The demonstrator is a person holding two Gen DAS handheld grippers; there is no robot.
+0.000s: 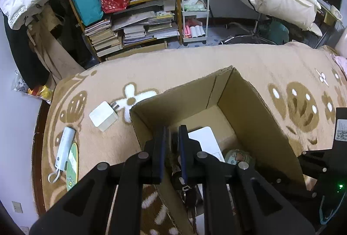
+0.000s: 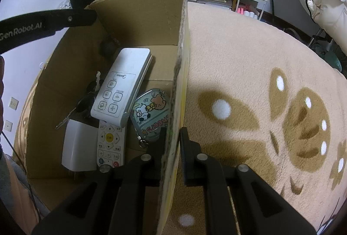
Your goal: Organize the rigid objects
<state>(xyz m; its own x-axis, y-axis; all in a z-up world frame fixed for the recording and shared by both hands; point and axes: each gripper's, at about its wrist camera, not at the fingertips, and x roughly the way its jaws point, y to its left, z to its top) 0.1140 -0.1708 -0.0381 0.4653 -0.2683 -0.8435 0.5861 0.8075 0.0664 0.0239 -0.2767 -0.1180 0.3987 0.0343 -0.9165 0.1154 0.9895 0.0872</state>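
Keys: dark metal bunch with fob (image 1: 181, 178) pinched in my left gripper (image 1: 172, 137) over open brown cardboard box (image 1: 256, 109); my right gripper (image 2: 173, 137) clamps its wall; release low, beside white remote (image 2: 121, 87)

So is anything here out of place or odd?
Three things still lie on the blanket outside the cardboard box: a white charger, a white stick-shaped gadget and a green card. Inside, the white remote rests crookedly across another remote.
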